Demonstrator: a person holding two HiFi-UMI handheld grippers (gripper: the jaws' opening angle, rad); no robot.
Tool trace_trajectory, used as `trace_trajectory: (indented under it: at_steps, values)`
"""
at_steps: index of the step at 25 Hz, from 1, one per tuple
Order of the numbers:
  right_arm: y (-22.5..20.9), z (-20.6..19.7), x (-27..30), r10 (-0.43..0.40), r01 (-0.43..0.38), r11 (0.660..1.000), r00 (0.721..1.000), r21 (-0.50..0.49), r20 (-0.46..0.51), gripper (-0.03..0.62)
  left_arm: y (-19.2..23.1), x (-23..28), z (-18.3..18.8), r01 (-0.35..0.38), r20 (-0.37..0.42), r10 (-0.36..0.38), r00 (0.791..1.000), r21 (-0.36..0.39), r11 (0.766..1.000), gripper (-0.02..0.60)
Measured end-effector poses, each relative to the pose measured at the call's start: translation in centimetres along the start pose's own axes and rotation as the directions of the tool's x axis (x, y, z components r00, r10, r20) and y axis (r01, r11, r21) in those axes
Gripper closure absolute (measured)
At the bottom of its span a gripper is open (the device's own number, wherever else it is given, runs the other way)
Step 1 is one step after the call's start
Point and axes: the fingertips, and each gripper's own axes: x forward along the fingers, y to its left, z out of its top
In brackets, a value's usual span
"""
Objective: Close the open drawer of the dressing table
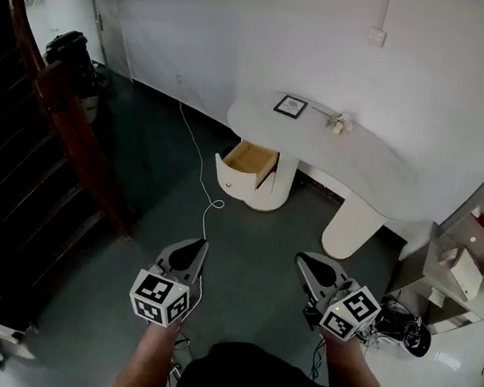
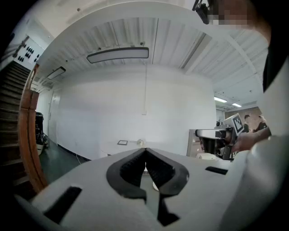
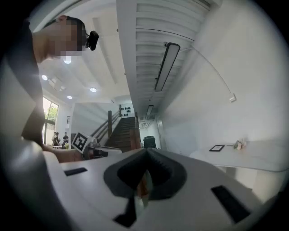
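Note:
A white dressing table with rounded legs stands against the far wall in the head view. Its drawer hangs open at the table's left end, showing a bare wooden inside. My left gripper and right gripper are held low near my body, well short of the table, both shut with nothing between the jaws. In the left gripper view the tabletop shows far off past the shut jaws. The right gripper view shows the tabletop at the right.
A small framed picture and a flower sprig lie on the tabletop. A white cable runs across the dark floor toward me. A wooden staircase rises at the left. A white shelf unit stands at the right.

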Motion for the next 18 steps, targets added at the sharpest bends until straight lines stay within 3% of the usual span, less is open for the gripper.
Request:
trace_trajectory:
  at_steps: [11, 18]
  values:
    - [-0.7, -0.9, -5.4, -0.044, 0.044, 0.998, 0.999, 0.045, 0.008, 0.592, -3.4, 0.6, -2.3, 0.008, -0.066, -0.007, 0.998, 0.003, 1.0, 0.572]
    - [0.3, -3.3, -8.3, 0.086, -0.081, 0.992, 0.995, 0.099, -0.048, 0.591, -7.8, 1.9, -3.2, 0.034, -0.067, -0.035, 0.997, -0.013, 0.999, 0.572]
